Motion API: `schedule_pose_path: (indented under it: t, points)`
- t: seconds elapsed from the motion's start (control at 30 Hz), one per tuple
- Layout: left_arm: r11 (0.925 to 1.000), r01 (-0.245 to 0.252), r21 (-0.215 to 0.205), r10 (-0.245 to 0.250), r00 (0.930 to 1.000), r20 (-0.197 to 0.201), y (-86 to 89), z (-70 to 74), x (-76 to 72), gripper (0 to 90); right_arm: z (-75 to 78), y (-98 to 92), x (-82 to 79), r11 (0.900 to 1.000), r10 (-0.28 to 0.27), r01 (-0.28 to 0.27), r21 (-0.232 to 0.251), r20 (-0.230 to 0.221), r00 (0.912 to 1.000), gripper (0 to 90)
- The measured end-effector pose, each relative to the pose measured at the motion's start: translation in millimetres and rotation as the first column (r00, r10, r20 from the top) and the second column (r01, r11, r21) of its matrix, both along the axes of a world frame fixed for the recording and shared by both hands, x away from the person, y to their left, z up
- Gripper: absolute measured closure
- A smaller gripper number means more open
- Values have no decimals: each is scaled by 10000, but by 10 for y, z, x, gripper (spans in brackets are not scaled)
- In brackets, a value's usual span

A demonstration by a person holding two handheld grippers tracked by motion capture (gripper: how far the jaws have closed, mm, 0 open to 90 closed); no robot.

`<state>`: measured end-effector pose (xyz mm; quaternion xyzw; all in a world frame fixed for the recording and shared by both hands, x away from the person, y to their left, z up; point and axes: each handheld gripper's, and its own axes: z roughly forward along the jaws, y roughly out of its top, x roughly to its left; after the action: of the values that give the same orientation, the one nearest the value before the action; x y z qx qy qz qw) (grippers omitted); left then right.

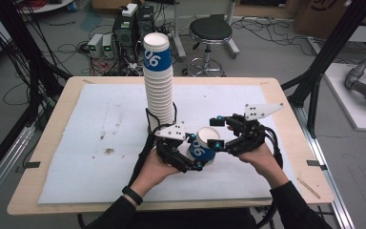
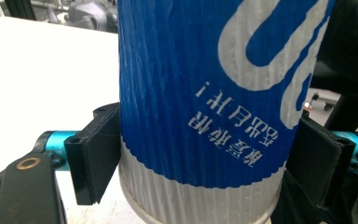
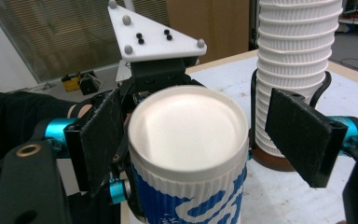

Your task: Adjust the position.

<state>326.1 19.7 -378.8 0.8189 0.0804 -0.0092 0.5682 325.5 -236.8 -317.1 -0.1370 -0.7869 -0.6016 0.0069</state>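
A blue and white ribbed paper cup hangs just above the table between my two grippers. My left gripper is shut on it. In the left gripper view both black pads press the cup's sides. My right gripper is open around the cup's white end. Its left pad sits close to the cup and its right pad stands well off it. A tall stack of the same cups rises just behind, also seen in the right gripper view.
A white mat covers most of the wooden table. Behind the table stand a black stool, electronic boxes and loose cables on the floor. Black frame posts rise at the right.
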Motion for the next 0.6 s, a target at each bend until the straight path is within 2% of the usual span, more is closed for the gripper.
schedule_pose_path:
  t: [0.03, 0.07, 0.13, 0.17, 0.2, 0.23, 0.27, 0.3, 0.33, 0.4, 0.47, 0.53, 0.6]
  points:
    - [10000, 0, 0, 0, 10000, 0, 0, 0, 0, 189, 0, 0, 0, 10000, 0, 0, 0, 0, 10000, 197]
    - [9999, 2, 132, -3, 10000, 43, -3, 2, -2, 189, 43, -16, -5, 9996, -74, 75, -280, 22, 10000, 197]
    - [9996, 13, 286, -15, 10000, 65, -12, -1, -2, 190, 58, -16, -8, 9991, -53, 56, -416, 77, 10000, 197]
    - [9988, -1, 485, -4, 10000, 96, -13, 3, -3, 192, 79, -12, -16, 9965, -24, 30, -830, 81, 10000, 197]
    - [9975, 11, 702, -21, 9999, 141, -18, 7, -1, 192, 79, -12, -16, 9965, -24, 30, -830, 81, 10000, 197]
    - [9956, 11, 941, -30, 9998, 201, -25, 14, -1, 193, 87, 4, -20, 9918, -13, 26, -1278, 105, 9999, 197]
    - [9938, 11, 1110, -39, 9997, 250, -32, 21, -3, 193, 89, 13, -23, 9885, 9, 6, -1515, 99, 10000, 198]
    - [9925, 35, 1222, -72, 9995, 305, -33, 27, -2, 193, 89, 13, -23, 9885, 9, 6, -1515, 99, 10000, 198]
    - [9918, 46, 1274, -88, 9994, 325, -35, 32, -6, 195, 80, 35, -26, 9828, 108, -97, -1844, 53, 9999, 198]
    - [9900, 6, 1410, -54, 9994, 340, -39, 36, -8, 195, 73, 44, -26, 9806, 189, -190, -1951, -21, 9998, 199]
    - [9881, 14, 1540, -74, 9992, 384, -35, 37, -4, 197, 38, 81, -20, 9696, 322, -355, -2420, -175, 9993, 227]
    - [9871, 57, 1602, -120, 9992, 382, -36, 37, -3, 199, 28, 93, -17, 9672, 358, -399, -2508, -210, 9991, 250]
    - [9865, 60, 1634, -131, 9990, 428, -38, 42, -8, 200, 5, 122, -16, 9592, 423, -470, -2787, -230, 9988, 293]
